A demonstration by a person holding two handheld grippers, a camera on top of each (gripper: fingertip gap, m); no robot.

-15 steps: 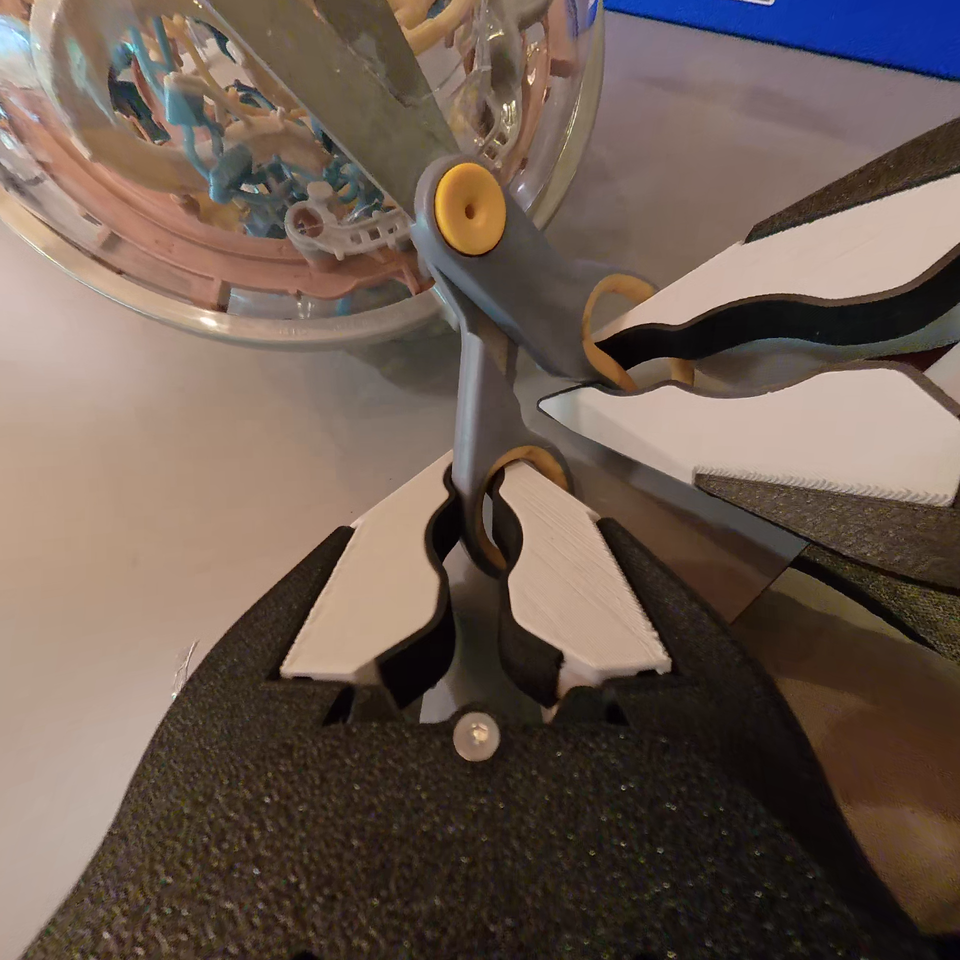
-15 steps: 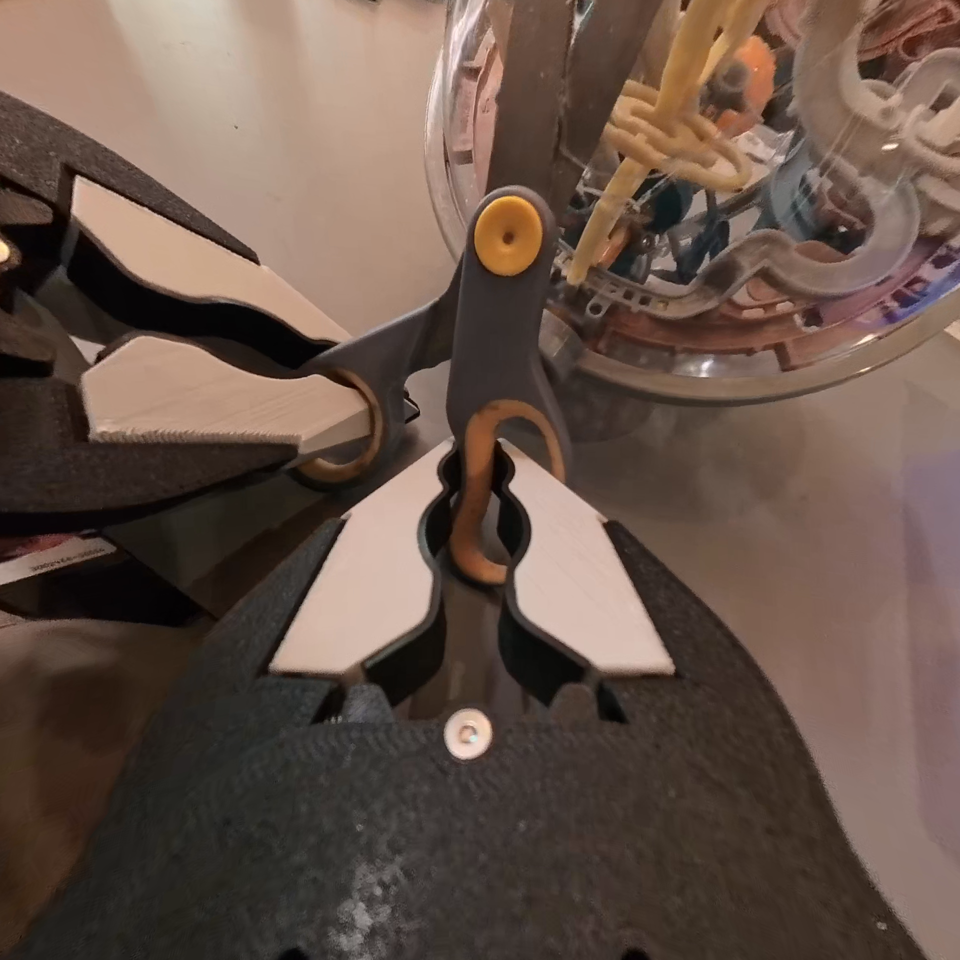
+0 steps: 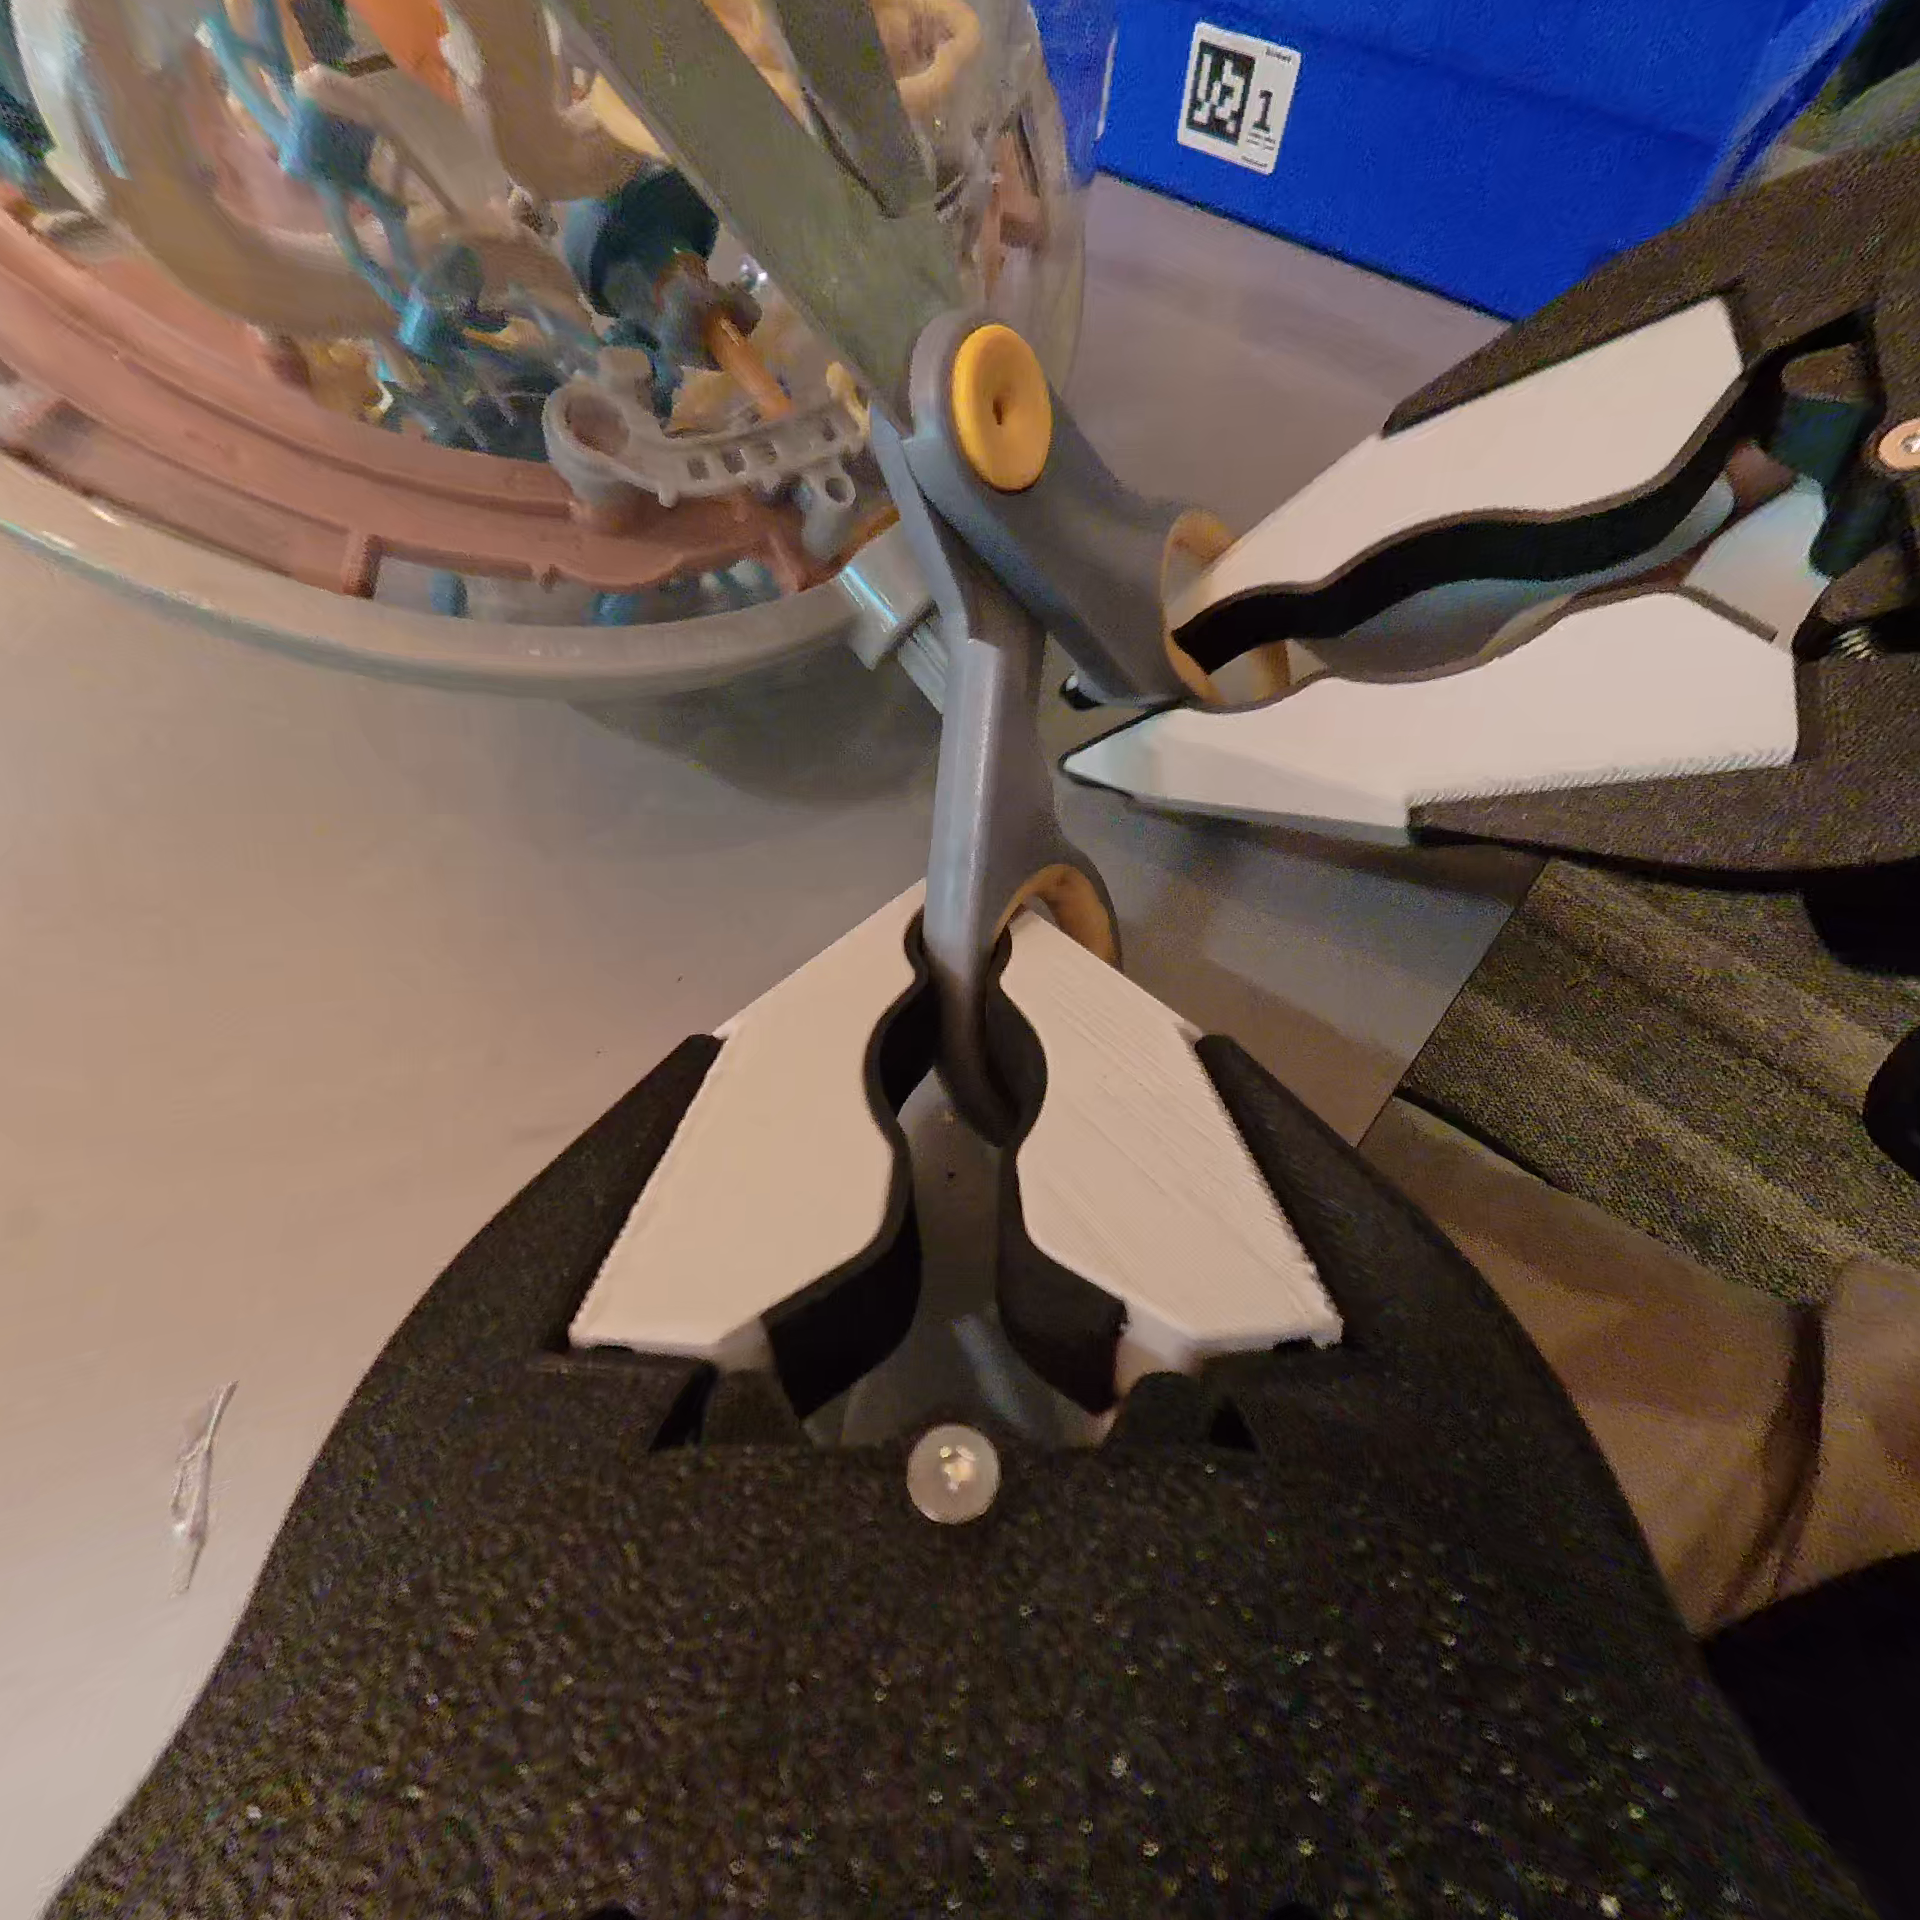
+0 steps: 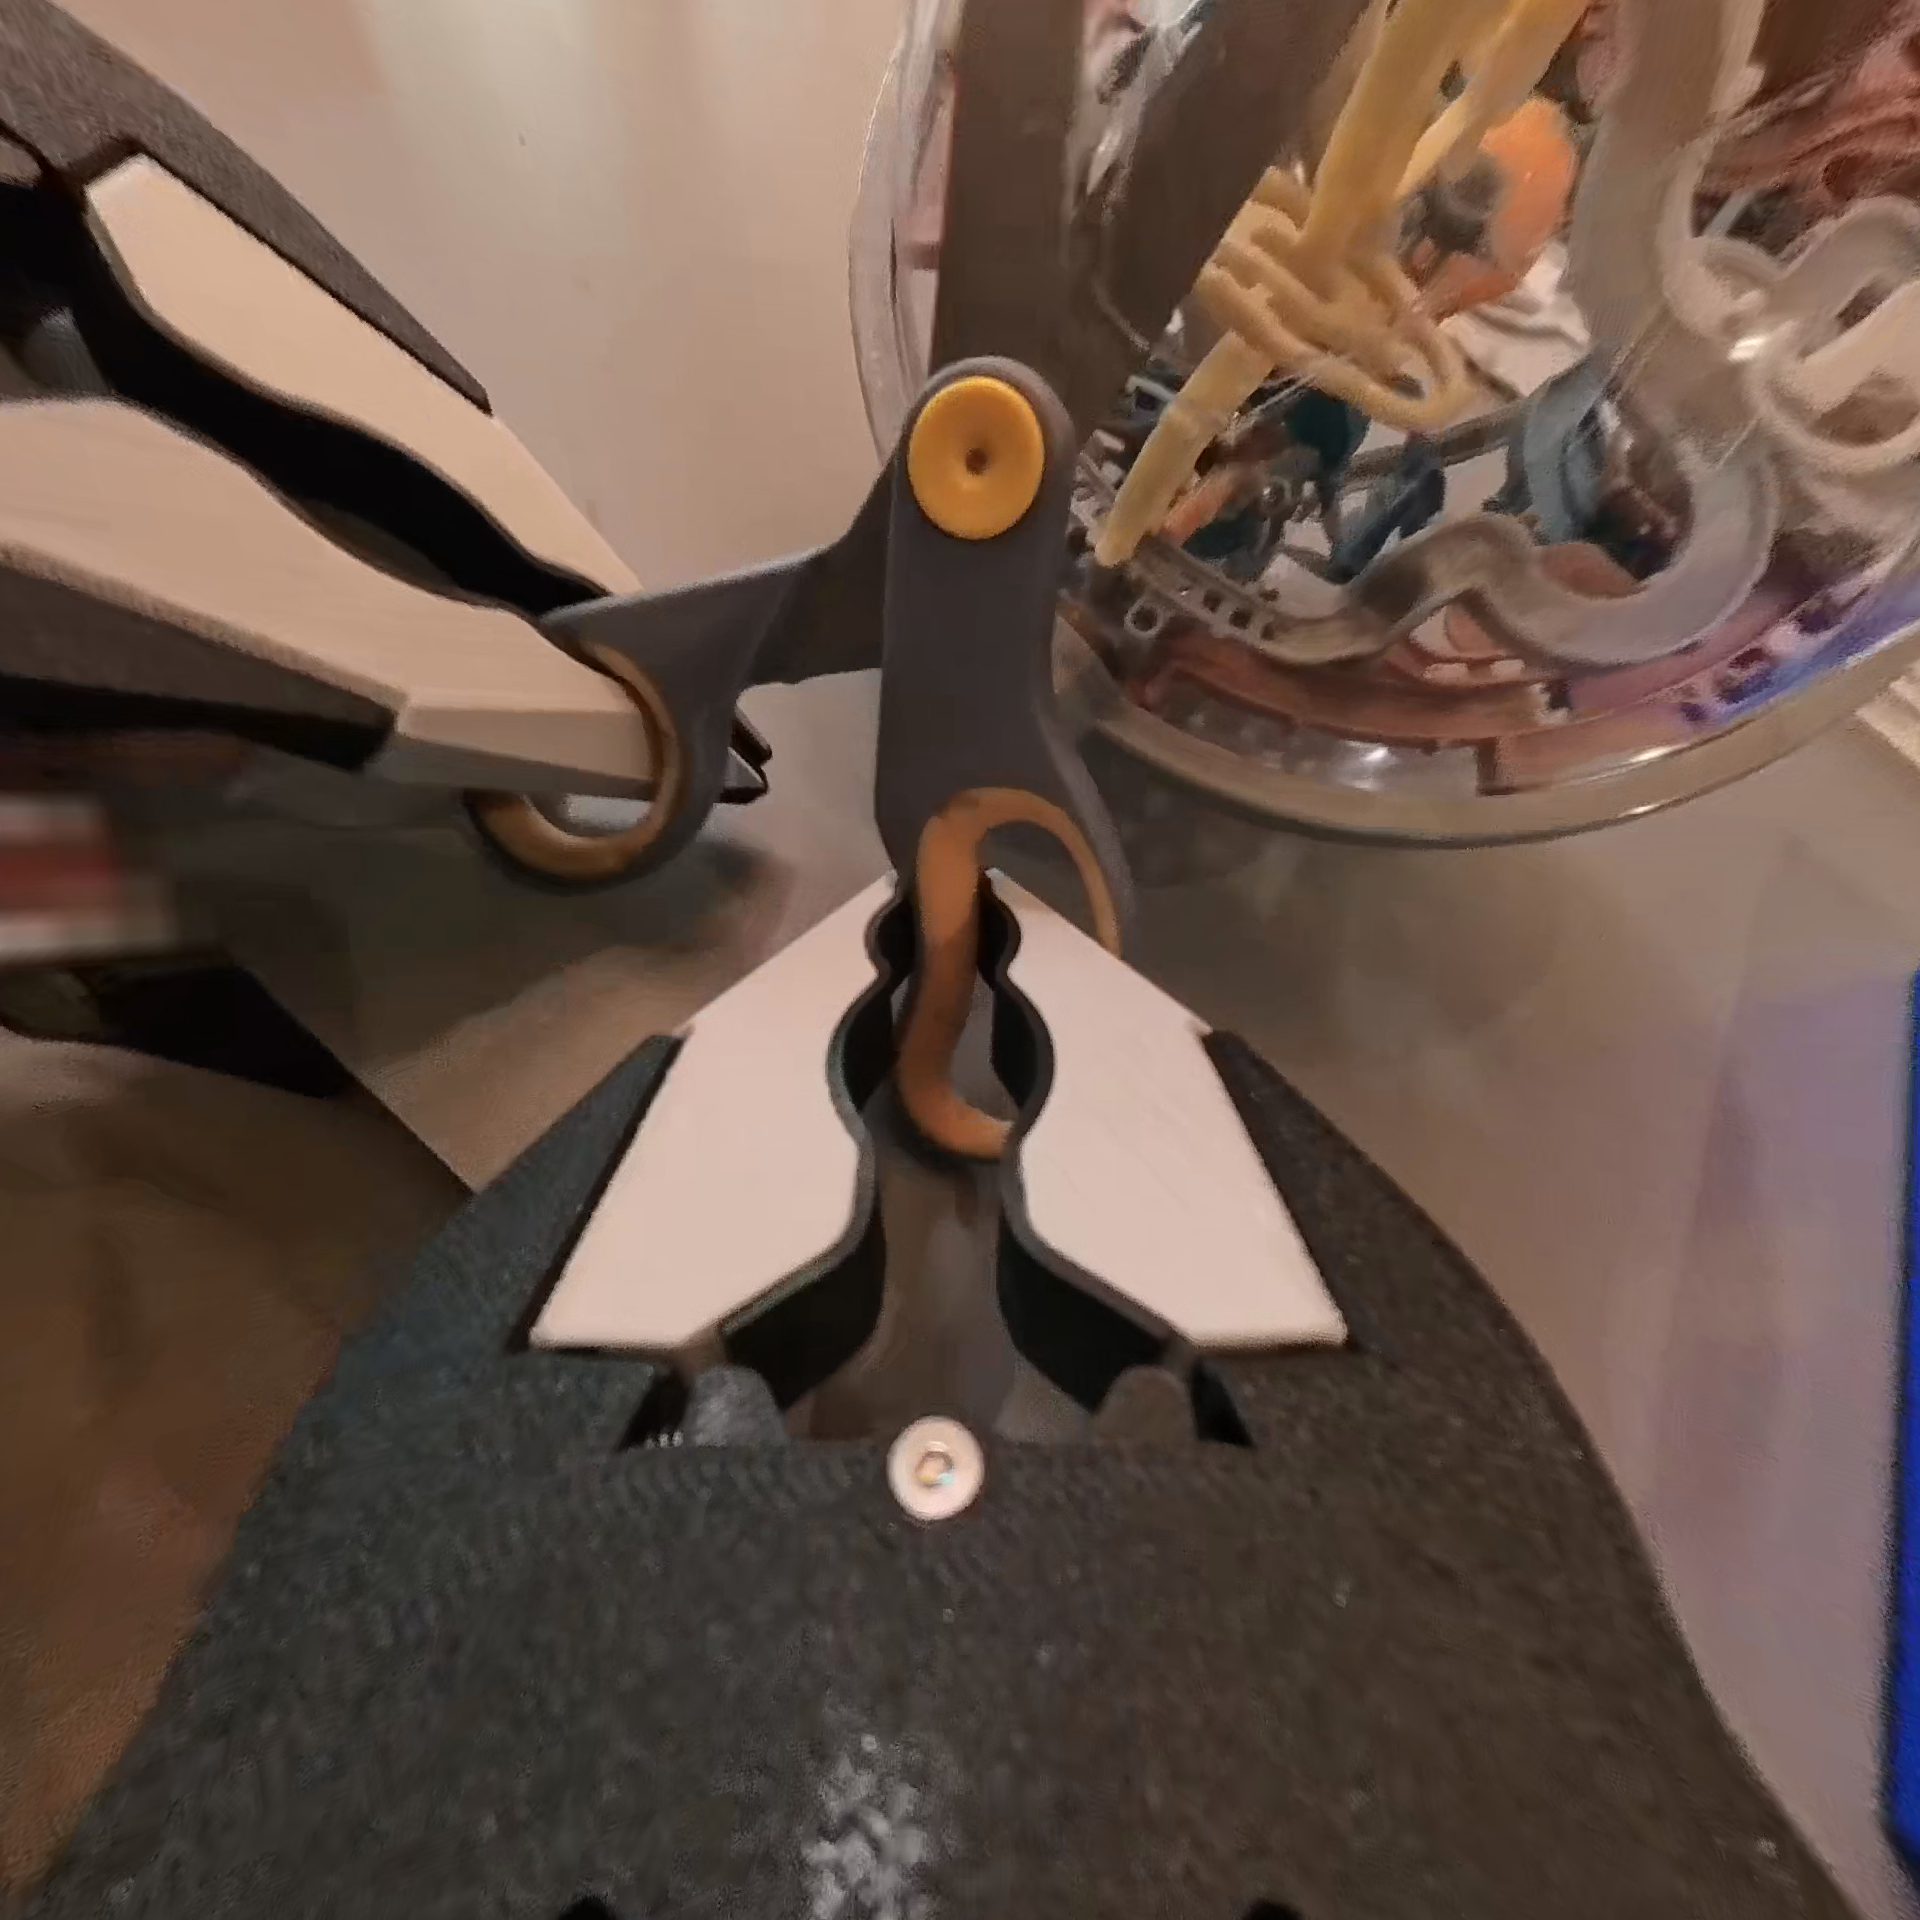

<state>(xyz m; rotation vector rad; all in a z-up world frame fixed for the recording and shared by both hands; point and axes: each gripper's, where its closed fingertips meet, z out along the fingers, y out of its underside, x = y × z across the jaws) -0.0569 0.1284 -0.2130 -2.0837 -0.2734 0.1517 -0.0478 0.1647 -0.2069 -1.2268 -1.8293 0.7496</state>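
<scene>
Grey scissors (image 3: 982, 727): each handle clamped by one gripper's fingers; blades against clear sphere (image 3: 416, 364) edge.

Speckled black claw (image 3: 961, 940) bodies, white ridged fingers (image 3: 1143, 1174), one silver screw (image 4: 935, 1475) each.

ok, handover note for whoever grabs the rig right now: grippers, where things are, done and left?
Left gripper: shut on one handle loop of the scissors.
Right gripper: shut on the other handle loop.
Scissors: handles spread apart, blades open, yellow pivot up; blades point toward the clear maze ball on the grey table.
Blue bin stands behind.
Done: both handles gripped, blades opened.
Left: no task was given, so nothing to list; whether the blades touch the ball cannot be told.
</scene>
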